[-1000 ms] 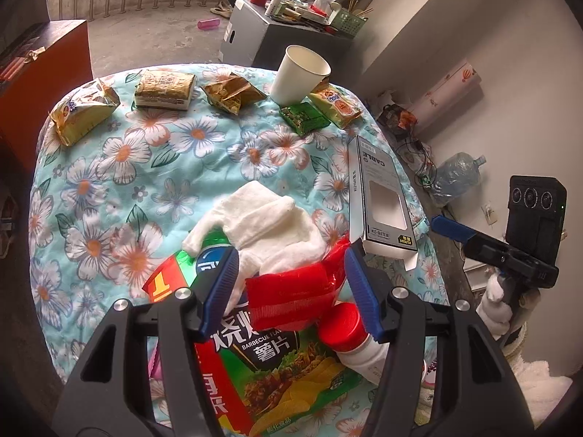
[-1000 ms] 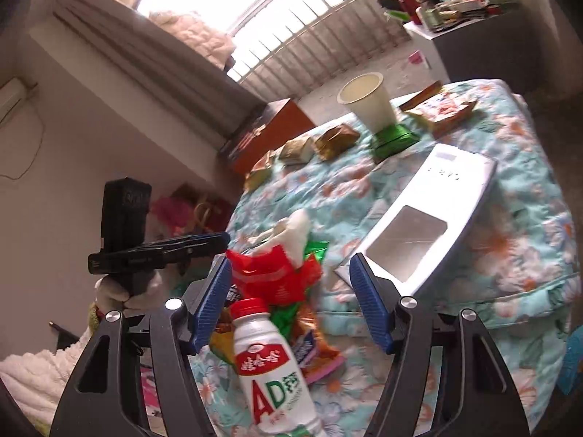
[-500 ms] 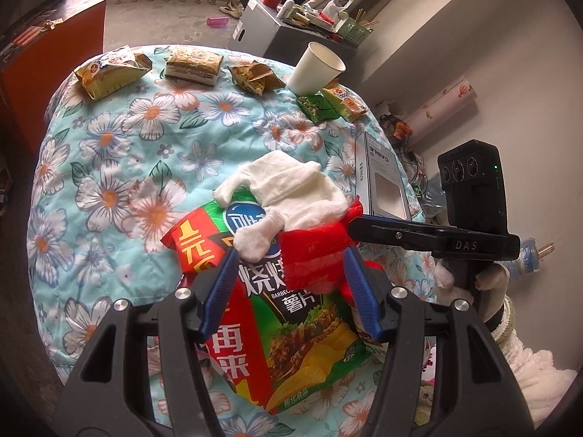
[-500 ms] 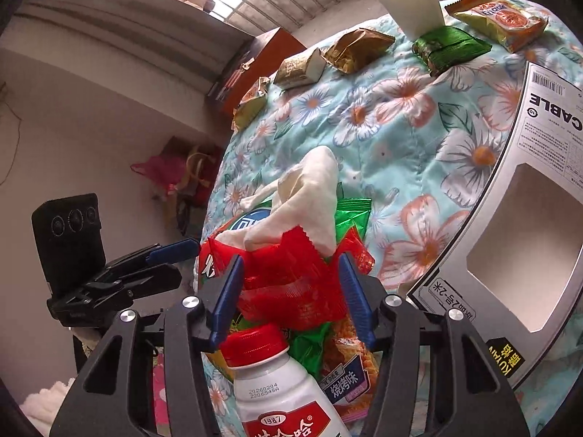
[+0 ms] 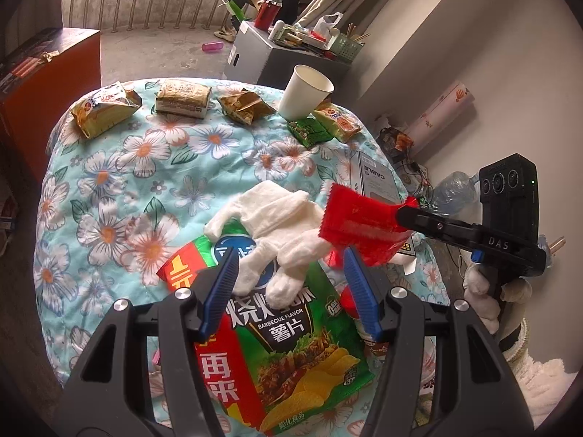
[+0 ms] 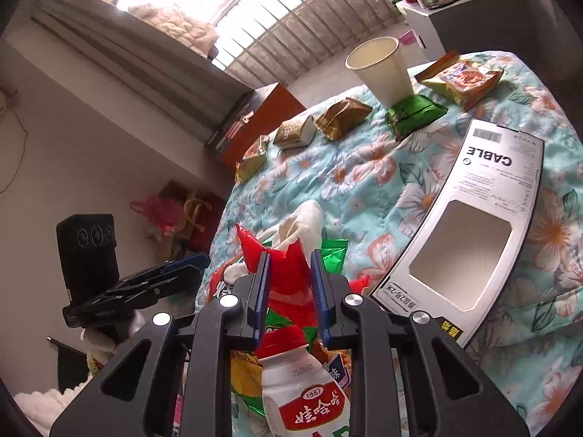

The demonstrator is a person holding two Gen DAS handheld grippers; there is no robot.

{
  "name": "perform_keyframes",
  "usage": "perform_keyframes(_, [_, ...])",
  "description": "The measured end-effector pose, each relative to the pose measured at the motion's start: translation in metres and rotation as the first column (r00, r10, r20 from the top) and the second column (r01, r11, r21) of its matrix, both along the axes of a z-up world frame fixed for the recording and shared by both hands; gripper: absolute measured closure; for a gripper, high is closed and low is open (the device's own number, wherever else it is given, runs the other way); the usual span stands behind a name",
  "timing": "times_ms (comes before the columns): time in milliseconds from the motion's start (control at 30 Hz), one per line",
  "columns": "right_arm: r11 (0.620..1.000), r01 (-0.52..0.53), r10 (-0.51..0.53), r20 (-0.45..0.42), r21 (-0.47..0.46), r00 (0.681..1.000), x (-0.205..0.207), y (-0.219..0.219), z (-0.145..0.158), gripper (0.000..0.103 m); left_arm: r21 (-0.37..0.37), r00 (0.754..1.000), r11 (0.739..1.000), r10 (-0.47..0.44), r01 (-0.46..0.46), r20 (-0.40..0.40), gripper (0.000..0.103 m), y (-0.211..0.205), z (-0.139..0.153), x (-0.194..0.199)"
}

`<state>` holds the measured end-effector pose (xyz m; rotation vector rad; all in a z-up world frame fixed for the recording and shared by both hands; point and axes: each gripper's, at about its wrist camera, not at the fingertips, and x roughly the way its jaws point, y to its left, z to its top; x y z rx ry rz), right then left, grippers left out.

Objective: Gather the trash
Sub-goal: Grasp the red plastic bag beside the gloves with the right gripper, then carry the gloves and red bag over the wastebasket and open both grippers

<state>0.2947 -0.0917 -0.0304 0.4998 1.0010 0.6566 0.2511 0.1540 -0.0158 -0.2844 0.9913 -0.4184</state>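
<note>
Between the right tool's [image 6: 290, 293] blue ribbed plastic pads sits a glossy, crinkled red foil wrapper [image 6: 288, 273]. Below it lie a shiny printed chip bag [image 5: 291, 342] and soft white cloth [image 5: 277, 225] on quilted floral fabric [image 5: 120, 196]. Farther off stands a matt paper cup [image 6: 382, 69].

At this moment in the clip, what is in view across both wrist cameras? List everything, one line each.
red wrapper: 1, red, pinched in the right gripper, lifted above the pile
chip bag: 1, green and red, near edge of the floral tablecloth
white tissue: 1, white, crumpled on the chip bag
drink bottle: 1, white with red cap, beside the chip bag
cable box: 1, white and grey, flat on the table's right side
paper cup: 1, white, upright at the far edge
snack packets: 5, gold, tan, green and yellow, along the far edge
left gripper: 1, black with blue pads, open over the chip bag
right gripper: 1, just closed on the red wrapper
</note>
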Motion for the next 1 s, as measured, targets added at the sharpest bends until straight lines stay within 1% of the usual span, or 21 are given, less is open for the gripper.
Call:
perform_keyframes(100, [0.995, 0.088, -0.089, 0.021, 0.043, 0.996, -0.004, -0.028, 0.007, 0.081, 0.06, 0.999, 0.998, -0.023, 0.021, 0.029, 0.047, -0.015, 0.001, 0.004])
perform_keyframes(200, [0.985, 0.154, -0.156, 0.021, 0.079, 0.988, -0.008, -0.054, 0.008, 0.082, 0.167, 0.996, 0.984, -0.065, 0.054, 0.06, 0.047, -0.038, 0.0, 0.009])
perform_keyframes(333, [0.971, 0.215, -0.218, 0.017, 0.104, 0.976, -0.017, -0.081, 0.004, 0.083, 0.306, 0.989, 0.947, -0.129, 0.1, 0.076, 0.047, -0.07, -0.008, 0.018])
perform_keyframes(433, [0.962, 0.241, -0.245, 0.017, 0.128, 0.969, -0.027, -0.098, 0.002, 0.083, 0.412, 0.985, 0.903, -0.159, 0.118, 0.066, 0.047, -0.09, -0.019, 0.024])
perform_keyframes(467, [0.96, 0.245, -0.249, 0.018, 0.137, 0.968, -0.03, -0.101, 0.001, 0.083, 0.448, 0.983, 0.886, -0.168, 0.12, 0.069, 0.05, -0.095, -0.023, 0.025])
perform_keyframes(500, [0.958, 0.249, -0.254, 0.018, 0.144, 0.967, -0.032, -0.103, 0.001, 0.083, 0.477, 0.982, 0.871, -0.176, 0.122, 0.071, 0.062, -0.099, -0.026, 0.025])
perform_keyframes(533, [0.956, 0.252, -0.258, 0.019, 0.152, 0.966, -0.036, -0.107, 0.0, 0.083, 0.499, 0.98, 0.857, -0.186, 0.127, 0.069, 0.066, -0.102, -0.028, 0.025])
perform_keyframes(567, [0.954, 0.254, -0.26, 0.018, 0.161, 0.965, -0.039, -0.111, -0.001, 0.083, 0.503, 0.979, 0.854, -0.189, 0.129, 0.071, 0.078, -0.103, -0.028, 0.024])
perform_keyframes(600, [0.952, 0.257, -0.264, 0.018, 0.168, 0.964, -0.042, -0.112, -0.001, 0.083, 0.496, 0.979, 0.859, -0.189, 0.128, 0.074, 0.088, -0.102, -0.027, 0.023])
perform_keyframes(700, [0.944, 0.267, -0.275, 0.016, 0.194, 0.961, -0.049, -0.122, -0.002, 0.083, 0.476, 0.981, 0.874, -0.165, 0.097, 0.102, 0.095, -0.097, -0.016, 0.019])
perform_keyframes(767, [0.938, 0.276, -0.286, 0.019, 0.209, 0.958, -0.055, -0.128, -0.001, 0.083, 0.475, 0.98, 0.878, -0.144, 0.063, 0.137, 0.096, -0.092, -0.002, 0.014])
perform_keyframes(867, [0.93, 0.29, -0.305, 0.033, 0.225, 0.952, -0.065, -0.141, 0.003, 0.083, 0.451, 0.974, 0.892, -0.119, 0.019, 0.194, 0.097, -0.085, 0.023, 0.005])
perform_keyframes(1000, [0.914, 0.317, -0.341, 0.056, 0.253, 0.938, -0.08, -0.16, 0.01, 0.083, 0.398, 0.953, 0.917, -0.115, -0.007, 0.282, 0.097, -0.086, 0.066, -0.014])
